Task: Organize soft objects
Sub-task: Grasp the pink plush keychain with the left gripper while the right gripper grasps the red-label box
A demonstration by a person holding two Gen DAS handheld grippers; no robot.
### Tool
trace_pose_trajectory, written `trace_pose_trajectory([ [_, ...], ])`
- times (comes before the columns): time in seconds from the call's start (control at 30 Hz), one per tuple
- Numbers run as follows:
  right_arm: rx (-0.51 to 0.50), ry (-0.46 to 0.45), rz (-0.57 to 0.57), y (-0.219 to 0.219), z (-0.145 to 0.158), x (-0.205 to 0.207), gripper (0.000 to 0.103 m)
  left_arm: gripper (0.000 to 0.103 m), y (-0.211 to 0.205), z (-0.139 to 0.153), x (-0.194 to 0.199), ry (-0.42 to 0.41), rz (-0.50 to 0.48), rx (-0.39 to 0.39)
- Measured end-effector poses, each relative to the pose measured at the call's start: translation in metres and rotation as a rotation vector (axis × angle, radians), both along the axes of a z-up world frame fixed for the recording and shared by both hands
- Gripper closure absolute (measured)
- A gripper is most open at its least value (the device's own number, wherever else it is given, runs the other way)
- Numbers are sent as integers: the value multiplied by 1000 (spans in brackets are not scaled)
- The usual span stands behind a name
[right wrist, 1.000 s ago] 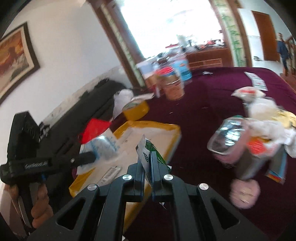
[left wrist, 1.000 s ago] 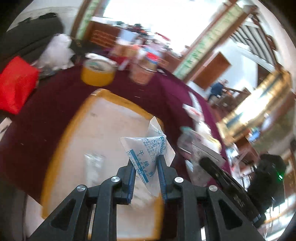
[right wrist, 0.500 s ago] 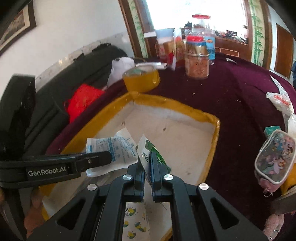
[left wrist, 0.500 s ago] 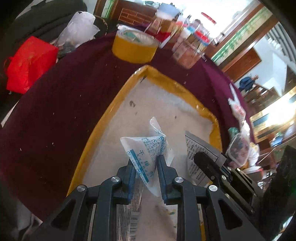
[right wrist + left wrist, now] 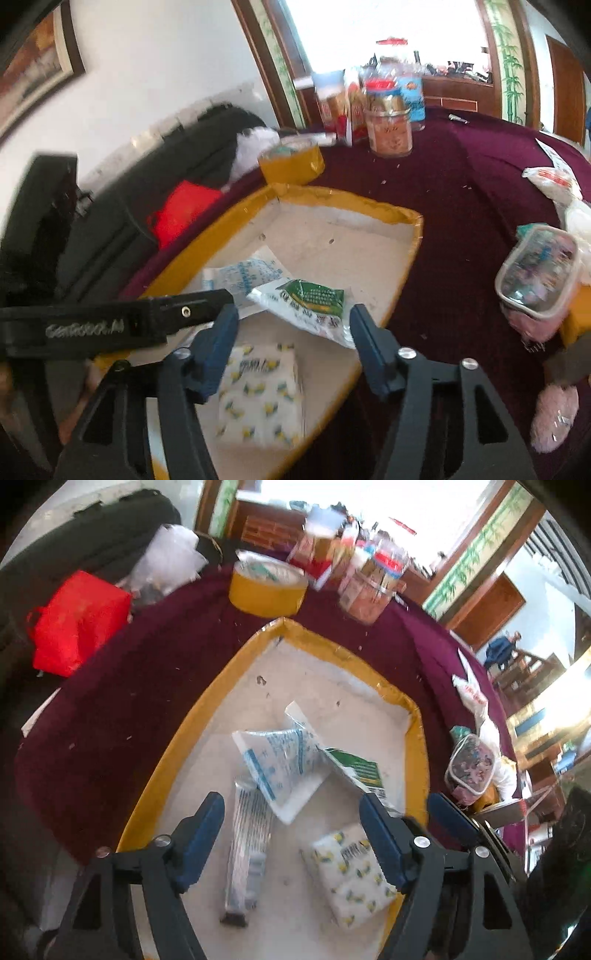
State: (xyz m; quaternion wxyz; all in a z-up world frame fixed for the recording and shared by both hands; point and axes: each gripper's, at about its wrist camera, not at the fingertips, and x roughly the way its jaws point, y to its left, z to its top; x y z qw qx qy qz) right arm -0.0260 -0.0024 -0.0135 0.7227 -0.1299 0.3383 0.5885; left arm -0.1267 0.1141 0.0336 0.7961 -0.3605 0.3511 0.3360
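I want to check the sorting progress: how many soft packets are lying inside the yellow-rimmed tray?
4: blue-printed sachet mid-tray, green-labelled packet overlapping it, long striped packet at the near left, lemon-print tissue pack at the near right. Others may be hidden.

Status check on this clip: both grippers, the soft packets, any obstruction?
Left gripper and right gripper opening, nothing gripped. Blue-print packet and green-label packet lying in yellow-rimmed tray. Nothing blocking.
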Motion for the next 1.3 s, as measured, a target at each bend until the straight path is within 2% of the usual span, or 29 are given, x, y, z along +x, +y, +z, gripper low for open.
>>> trace_pose_trajectory([
  [0.03,24,10,1,-9,3,1,38,23,-8,5,-5,-7,32,35],
  [0.1,77,35,-4,-34,10,3,30,20,-23,12,-6,18,72,117],
  [0.17,123,32,-22,-54,17,5,28,15,-38,17,-1,26,64,153],
  [0.27,158,22,-46,-84,23,7,28,15,-61,20,13,-1,-9,130],
  [0.53,174,107,-167,-150,12,33,28,15,-117,34,56,0,-168,149],
  [0.73,192,138,-248,-198,10,53,28,14,-145,29,77,7,-262,130],
  [0.97,173,159,-308,-222,4,77,28,14,-151,19,88,-3,-305,88],
  [1.13,145,172,-335,-214,-3,95,29,14,-141,11,87,5,-299,46],
  [1.23,120,124,-345,-198,2,101,29,14,-136,8,84,-3,-290,37],
  [1.3,106,90,-367,-188,6,106,35,14,-133,3,84,1,-291,30],
])
